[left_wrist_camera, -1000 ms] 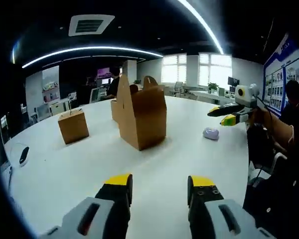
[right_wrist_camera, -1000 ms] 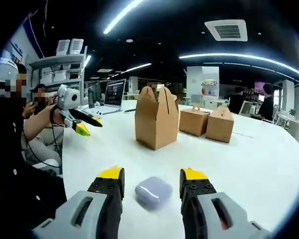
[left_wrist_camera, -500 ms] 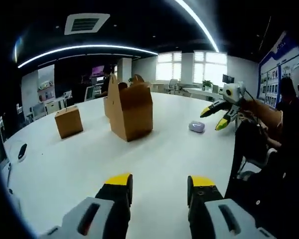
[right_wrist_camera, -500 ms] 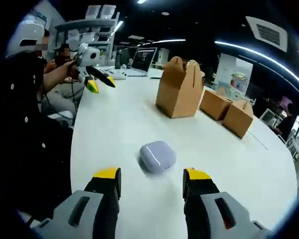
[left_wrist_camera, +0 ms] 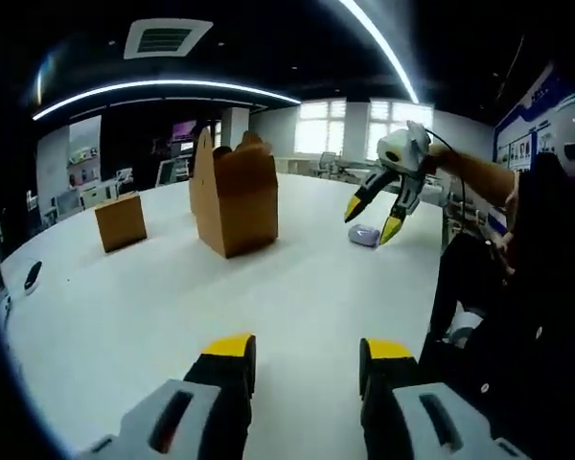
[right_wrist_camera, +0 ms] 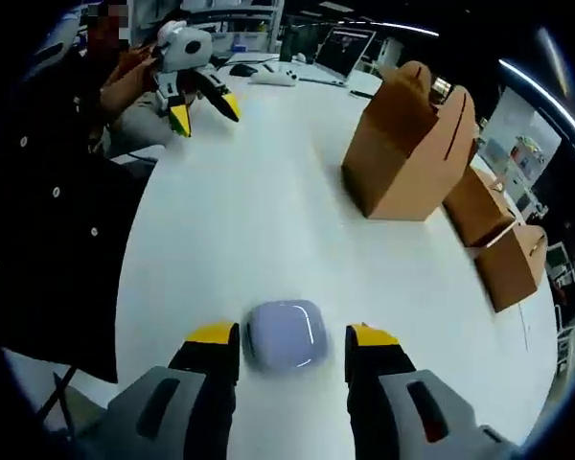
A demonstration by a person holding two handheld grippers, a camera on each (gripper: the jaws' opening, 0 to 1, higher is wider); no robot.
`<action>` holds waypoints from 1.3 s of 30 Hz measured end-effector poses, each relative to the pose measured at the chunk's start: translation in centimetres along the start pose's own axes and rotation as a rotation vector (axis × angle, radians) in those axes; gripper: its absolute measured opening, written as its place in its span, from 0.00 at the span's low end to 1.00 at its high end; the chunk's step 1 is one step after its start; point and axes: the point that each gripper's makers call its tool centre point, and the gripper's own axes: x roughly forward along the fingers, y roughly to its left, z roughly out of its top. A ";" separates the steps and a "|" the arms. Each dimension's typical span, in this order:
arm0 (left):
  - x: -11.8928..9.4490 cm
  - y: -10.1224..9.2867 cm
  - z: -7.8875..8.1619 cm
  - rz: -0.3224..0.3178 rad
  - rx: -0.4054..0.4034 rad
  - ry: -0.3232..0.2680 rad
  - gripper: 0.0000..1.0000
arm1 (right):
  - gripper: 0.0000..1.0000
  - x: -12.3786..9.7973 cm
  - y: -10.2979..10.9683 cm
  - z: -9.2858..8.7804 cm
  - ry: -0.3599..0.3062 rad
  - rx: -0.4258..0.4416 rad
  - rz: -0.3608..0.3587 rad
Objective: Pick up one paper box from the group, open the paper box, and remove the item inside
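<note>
My right gripper (right_wrist_camera: 291, 337) jaws wide around lilac case (right_wrist_camera: 286, 332), bottom centre; left gripper (left_wrist_camera: 307, 353) wide, empty; open box (right_wrist_camera: 405, 153) upper right.

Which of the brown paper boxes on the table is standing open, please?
The tall paper box, nearest the lavender case between the right gripper jaws, has its top flaps up. The two smaller boxes behind it are closed.

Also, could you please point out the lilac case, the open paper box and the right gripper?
lilac case (right_wrist_camera: 286, 333), right gripper view, middle of its lid.
open paper box (right_wrist_camera: 405, 144), right gripper view, its near side wall.
right gripper (left_wrist_camera: 369, 218), left gripper view, midway between its yellow fingertips.
</note>
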 end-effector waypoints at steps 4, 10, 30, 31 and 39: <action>-0.2 0.2 -0.4 0.002 -0.010 -0.001 0.44 | 0.40 0.2 0.2 -0.4 0.057 -0.034 0.005; -0.3 0.3 -0.4 0.002 -0.024 -0.013 0.44 | 0.35 0.3 0.9 -0.7 0.106 -0.029 0.032; 0.2 0.9 0.3 -0.008 -0.030 -0.050 0.43 | 0.34 0.9 -0.1 3.9 0.000 0.269 -0.184; 0.3 1.0 0.3 -0.010 -0.031 -0.051 0.43 | 0.34 1.0 -0.1 4.1 -0.007 0.288 -0.189; 1.2 1.4 1.1 -0.010 0.006 -0.059 0.43 | 0.34 4.2 0.8 7.9 -0.120 0.560 -0.308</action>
